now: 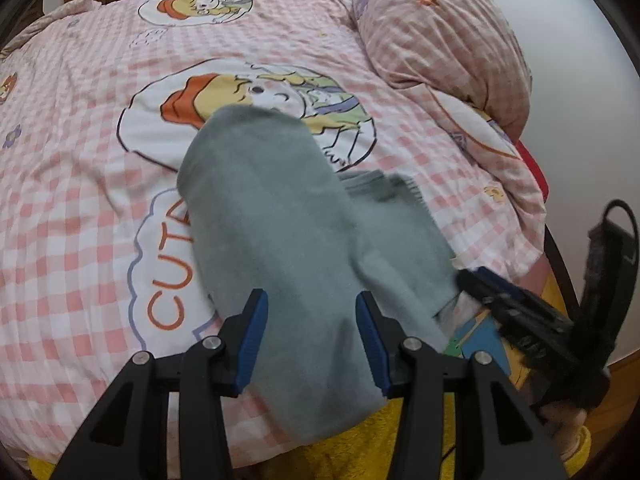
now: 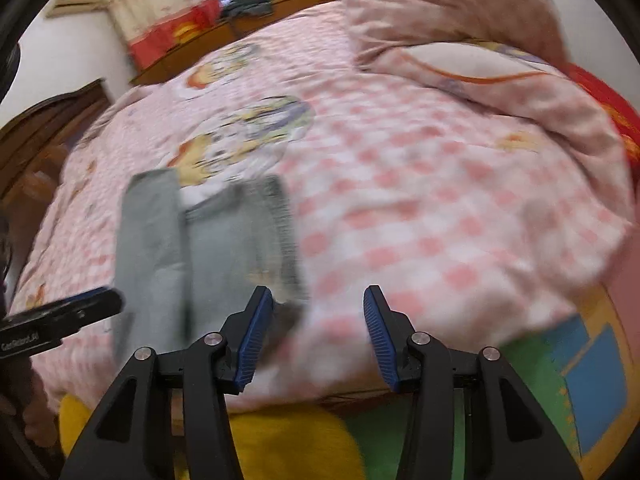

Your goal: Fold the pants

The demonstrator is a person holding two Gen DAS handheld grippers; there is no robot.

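The left gripper [image 1: 311, 320] hangs spread over the grey pants [image 1: 280, 232], gripping nothing; the right gripper [image 2: 318, 320] is likewise spread, over bare bedspread [image 2: 440, 200] beside them. The pants lie at the bed's near edge, seemingly doubled lengthwise; a crosswise fold likely remains. Farther off, a rumpled pillow [image 1: 440, 32] sits toward the far right corner, out of the way.

soft matt grey knit pants [image 1: 280, 220] on a smooth checked cotton-like quilt [image 1: 80, 200]
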